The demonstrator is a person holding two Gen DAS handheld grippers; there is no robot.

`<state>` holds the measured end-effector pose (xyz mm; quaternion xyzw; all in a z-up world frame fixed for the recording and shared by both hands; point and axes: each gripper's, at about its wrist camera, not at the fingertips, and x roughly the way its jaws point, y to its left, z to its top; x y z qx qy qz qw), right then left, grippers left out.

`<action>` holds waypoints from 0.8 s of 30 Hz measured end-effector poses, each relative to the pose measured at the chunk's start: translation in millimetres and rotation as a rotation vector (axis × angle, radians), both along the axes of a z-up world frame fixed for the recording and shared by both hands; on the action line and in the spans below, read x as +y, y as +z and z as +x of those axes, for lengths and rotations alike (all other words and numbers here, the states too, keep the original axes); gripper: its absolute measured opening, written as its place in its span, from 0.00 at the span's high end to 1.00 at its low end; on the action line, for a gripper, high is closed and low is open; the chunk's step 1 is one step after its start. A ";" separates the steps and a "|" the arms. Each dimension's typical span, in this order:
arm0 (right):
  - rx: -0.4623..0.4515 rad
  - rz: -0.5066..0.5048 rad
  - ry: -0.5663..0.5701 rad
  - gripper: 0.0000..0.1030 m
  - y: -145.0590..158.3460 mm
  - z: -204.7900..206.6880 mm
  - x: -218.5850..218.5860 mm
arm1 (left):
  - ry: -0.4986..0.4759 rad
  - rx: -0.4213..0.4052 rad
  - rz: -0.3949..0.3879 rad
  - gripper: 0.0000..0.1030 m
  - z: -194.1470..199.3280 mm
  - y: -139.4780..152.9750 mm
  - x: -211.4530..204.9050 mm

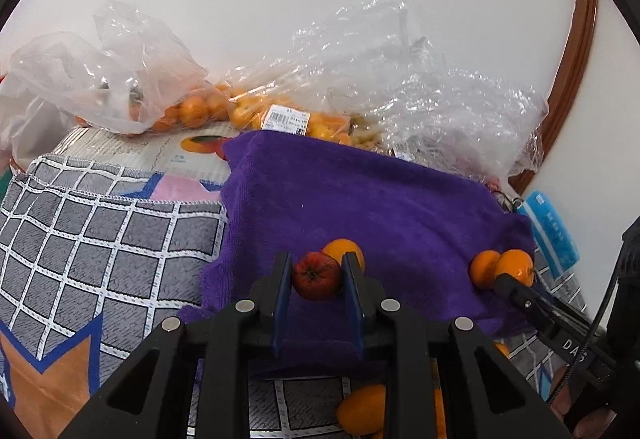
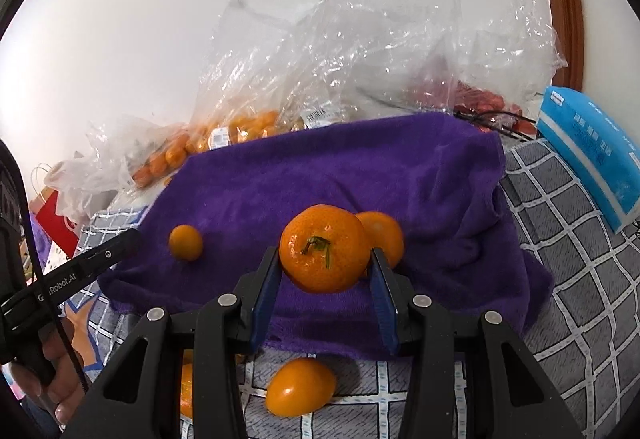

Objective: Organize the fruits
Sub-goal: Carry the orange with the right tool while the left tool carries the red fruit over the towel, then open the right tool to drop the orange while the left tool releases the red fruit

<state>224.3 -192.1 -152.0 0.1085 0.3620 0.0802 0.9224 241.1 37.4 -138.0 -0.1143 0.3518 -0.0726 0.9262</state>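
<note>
My left gripper is shut on a small red fruit just above a purple towel. An orange lies on the towel right behind it. My right gripper is shut on a mandarin whose green stem faces the camera. Another orange sits close behind that one. A smaller orange rests on the towel to the left, near the left gripper's tip. In the left wrist view the right gripper shows at the right with the mandarin.
Clear plastic bags of oranges and crumpled wrap crowd the back by the wall. A blue tissue pack lies at the right. A loose orange sits on the grey checked cloth in front of the towel.
</note>
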 end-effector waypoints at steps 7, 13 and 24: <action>0.035 0.005 0.005 0.58 -9.0 1.9 0.6 | -0.007 0.028 0.017 0.76 1.6 -5.8 -3.7; 0.029 -0.025 0.003 0.57 -9.1 1.8 4.8 | -0.004 0.068 0.033 0.76 6.3 -13.5 -6.7; 0.012 -0.016 0.002 0.56 -6.5 0.2 3.5 | 0.013 0.069 0.040 0.73 5.1 -11.6 -5.5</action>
